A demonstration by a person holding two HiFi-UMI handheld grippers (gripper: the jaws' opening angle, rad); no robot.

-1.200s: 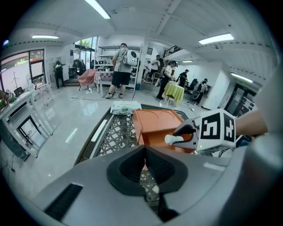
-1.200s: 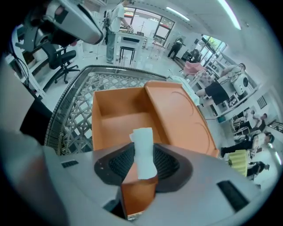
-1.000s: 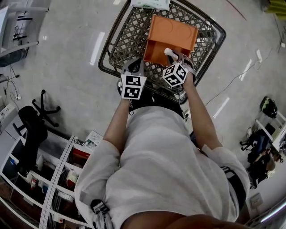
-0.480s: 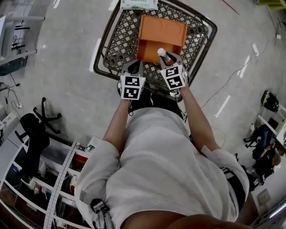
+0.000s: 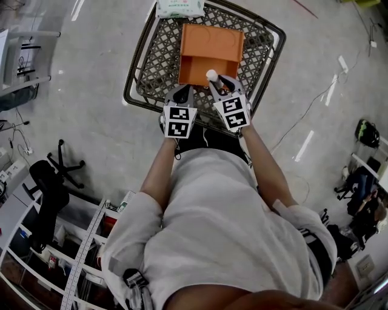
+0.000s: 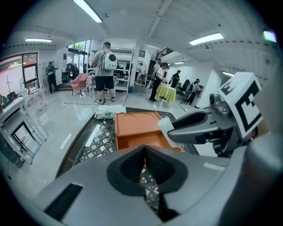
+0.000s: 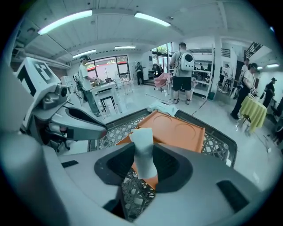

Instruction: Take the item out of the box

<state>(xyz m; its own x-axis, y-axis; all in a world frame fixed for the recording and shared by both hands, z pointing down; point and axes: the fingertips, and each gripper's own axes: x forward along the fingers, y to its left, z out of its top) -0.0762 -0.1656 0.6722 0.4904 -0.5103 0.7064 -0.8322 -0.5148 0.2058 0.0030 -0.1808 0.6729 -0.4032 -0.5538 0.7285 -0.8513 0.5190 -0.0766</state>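
Observation:
An orange box [image 5: 209,45] with its lid swung back lies in a black mesh shopping cart [image 5: 148,66]. My right gripper [image 5: 217,85] hovers over the box's near edge, shut on a white tube-shaped item [image 5: 212,76] that sticks up between its pads. In the right gripper view the item [image 7: 143,152] stands upright in the jaws above the box [image 7: 177,130]. My left gripper [image 5: 182,92] is just left of it over the cart's near rim, shut and holding nothing. The left gripper view shows the box [image 6: 137,128] and the held item [image 6: 166,128].
A white packet [image 5: 180,8] lies at the cart's far end. Shelving [image 5: 73,242] and an office chair [image 5: 48,175] stand at the lower left. People stand by racks in the background [image 6: 105,73]. A cable [image 5: 315,109] runs across the floor at the right.
The right gripper has lifted the white item up from the box's inside and rolled its wrist. The left gripper stayed at the cart's near rim.

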